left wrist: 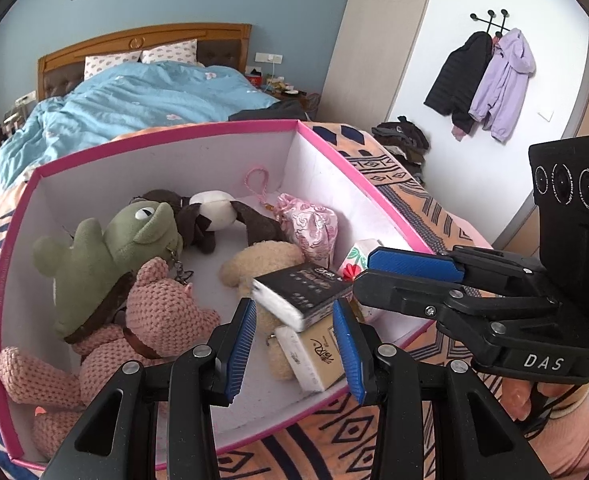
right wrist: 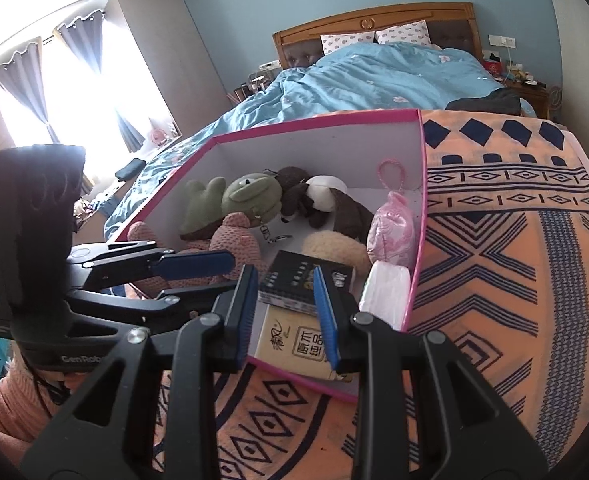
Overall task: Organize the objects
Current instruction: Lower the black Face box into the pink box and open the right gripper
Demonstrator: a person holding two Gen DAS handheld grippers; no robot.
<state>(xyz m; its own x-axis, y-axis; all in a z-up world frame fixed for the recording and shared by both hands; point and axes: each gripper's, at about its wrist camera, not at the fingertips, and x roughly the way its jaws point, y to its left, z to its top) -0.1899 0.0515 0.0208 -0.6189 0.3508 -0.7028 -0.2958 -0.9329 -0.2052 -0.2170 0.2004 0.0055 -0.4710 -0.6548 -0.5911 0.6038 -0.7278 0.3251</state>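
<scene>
A pink-rimmed white box lies on the bed and holds several plush toys: a green frog, a pink knitted one, a brown-and-white one and a beige one. A pink pouch lies by its right wall. A black box rests on a tissue pack at the near corner. My left gripper hovers just short of the black box, shut, nothing held. My right gripper hangs over the same corner, shut and empty. Each shows in the other's view.
The box sits on an orange patterned blanket, with a blue duvet behind it. Coats hang on the right wall above a clothes pile. Curtained windows are at left. A white packet leans on the box wall.
</scene>
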